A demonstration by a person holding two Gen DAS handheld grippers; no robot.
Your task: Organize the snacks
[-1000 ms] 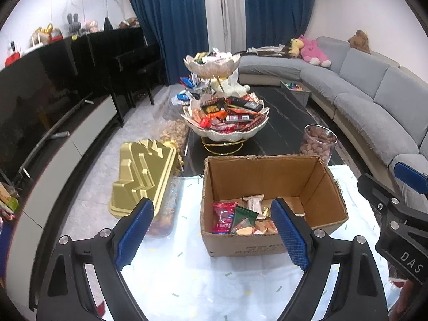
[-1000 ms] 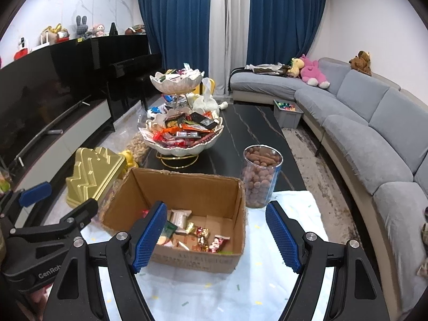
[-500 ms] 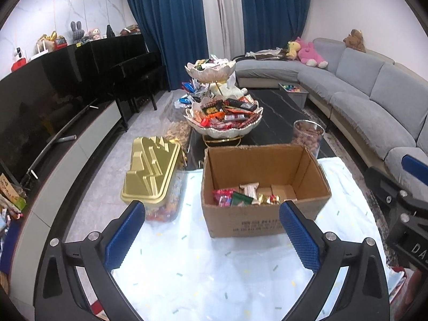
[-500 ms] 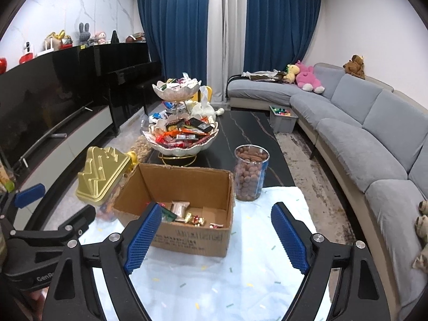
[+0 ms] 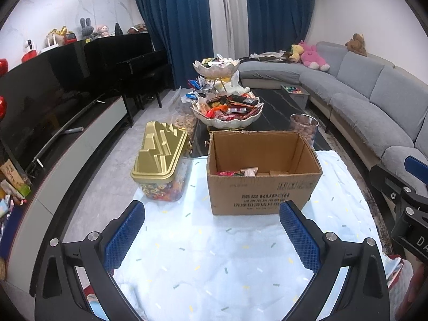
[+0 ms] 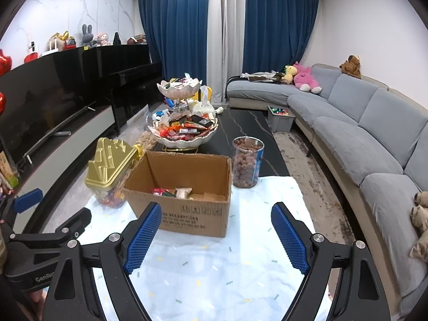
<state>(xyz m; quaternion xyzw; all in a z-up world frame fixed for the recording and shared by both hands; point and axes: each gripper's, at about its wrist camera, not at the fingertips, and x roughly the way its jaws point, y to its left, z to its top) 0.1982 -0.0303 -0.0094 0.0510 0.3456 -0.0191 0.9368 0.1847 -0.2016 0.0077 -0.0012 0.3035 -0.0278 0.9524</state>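
Observation:
An open cardboard box (image 5: 263, 187) (image 6: 187, 211) stands on the light blue cloth, with a few wrapped snacks (image 5: 238, 172) (image 6: 171, 192) on its floor. Behind it a two-tier shell-shaped stand (image 5: 227, 112) (image 6: 184, 131) is piled with snack packets. A gold-lidded candy tub (image 5: 160, 160) (image 6: 112, 171) stands left of the box. A clear jar of brown balls (image 5: 303, 129) (image 6: 247, 165) stands behind right. My left gripper (image 5: 211, 236) is open and empty, held back from the box. My right gripper (image 6: 215, 238) is open and empty, in front of the box.
The cloth (image 5: 214, 254) covers the near end of a black coffee table (image 6: 248, 133). A grey sofa (image 6: 361, 133) runs along the right. A TV and low cabinet (image 5: 53, 133) line the left. A grey toy bin (image 6: 281, 119) sits on the floor.
Both grippers have pulled back and lowered away from the box, which now looks farther and is seen more from the side. Both stay open and empty.

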